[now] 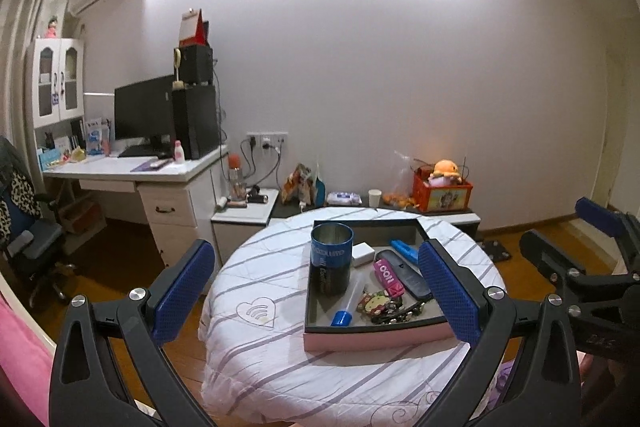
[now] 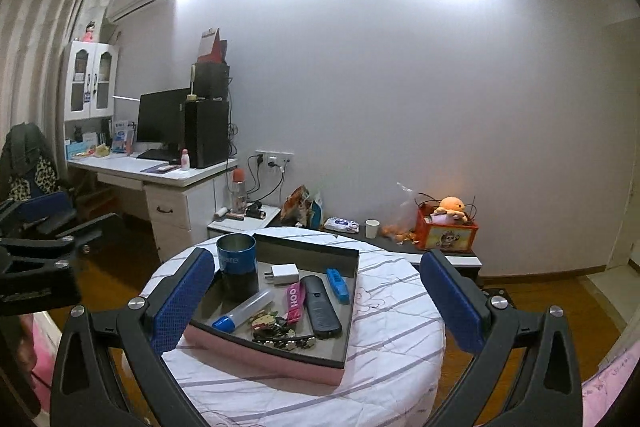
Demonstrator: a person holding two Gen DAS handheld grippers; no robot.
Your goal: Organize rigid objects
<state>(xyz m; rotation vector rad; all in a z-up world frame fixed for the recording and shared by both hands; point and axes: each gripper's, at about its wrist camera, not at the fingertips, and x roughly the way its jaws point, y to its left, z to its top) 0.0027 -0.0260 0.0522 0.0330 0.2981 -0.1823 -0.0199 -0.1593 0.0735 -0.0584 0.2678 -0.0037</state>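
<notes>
Both the left gripper (image 1: 316, 291) and right gripper (image 2: 316, 301) hover short of the tabletop (image 2: 392, 359) with jaws spread wide, holding nothing. The task items lie crowded in the pink-sided tray (image 2: 280, 357): blue tin cup (image 2: 237, 271) upright at the far left corner, white adapter (image 2: 285, 274), clear tube (image 2: 244, 310), pink tag (image 2: 295, 301), black remote (image 2: 322, 309), blue clip (image 2: 337, 285), keychain cluster (image 2: 280, 331).

Risks, as judged:
- The tall cup may topple if a finger clips it.
- The tube may roll.
- Tangled keychains may drag neighbouring items.
- The quilted cover may let the tray slide.
</notes>
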